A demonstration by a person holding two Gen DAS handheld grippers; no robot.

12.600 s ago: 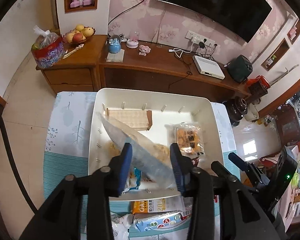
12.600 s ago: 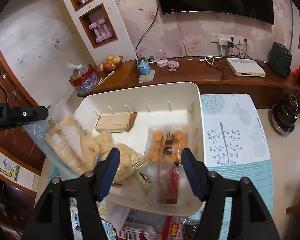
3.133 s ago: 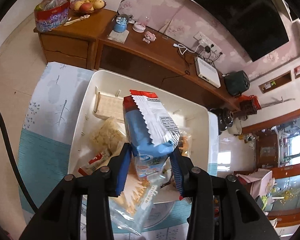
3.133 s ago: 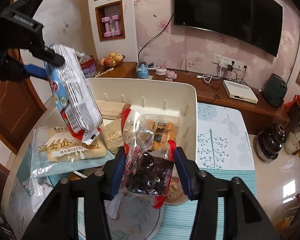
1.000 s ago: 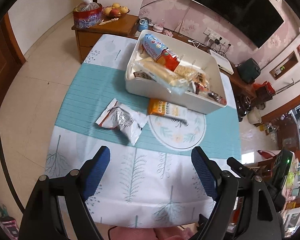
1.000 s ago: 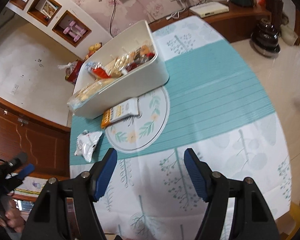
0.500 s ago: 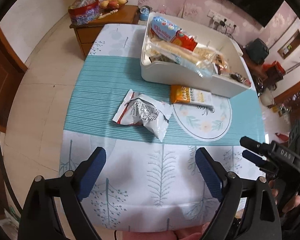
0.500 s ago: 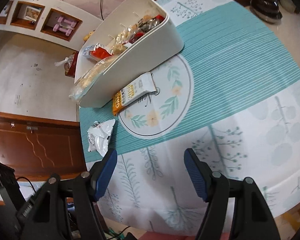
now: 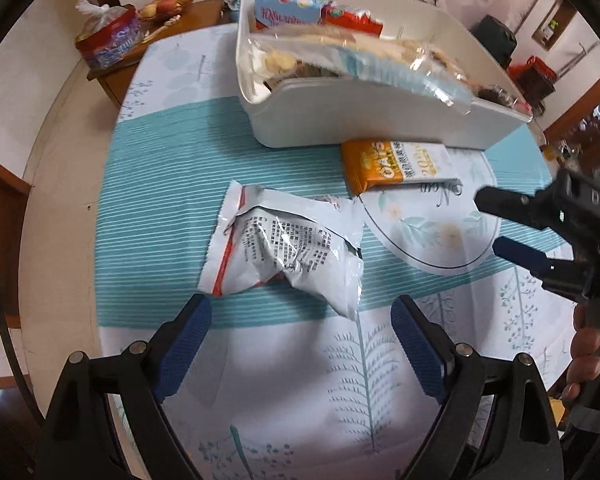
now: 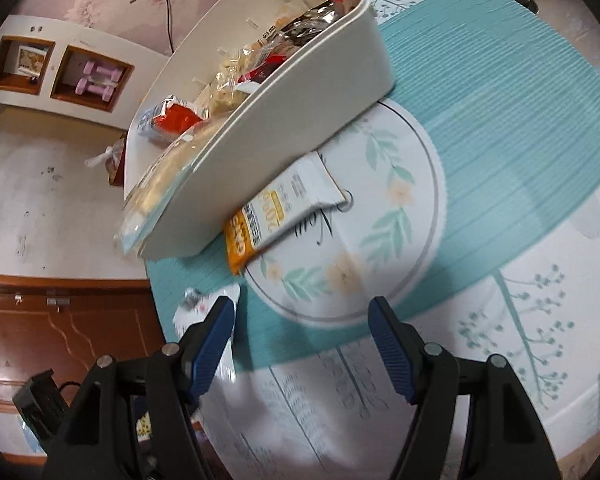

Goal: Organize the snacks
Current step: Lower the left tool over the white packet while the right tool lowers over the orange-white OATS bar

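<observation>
We see our right gripper (image 10: 302, 316) with its blue fingers (image 10: 390, 344) wide apart and nothing between them. It hangs over the table (image 10: 500, 184) with its blue stripes and leaf pictures. A big white bin (image 10: 284, 120) sits farther back, full of snack bags. An orange and white snack pack (image 10: 276, 216) lies flat with one end tucked under the bin. A crinkly white bag (image 10: 198, 308) lies just beside the left finger. On the wall, pink dumbbells (image 10: 96, 80) sit in a little shelf.
</observation>
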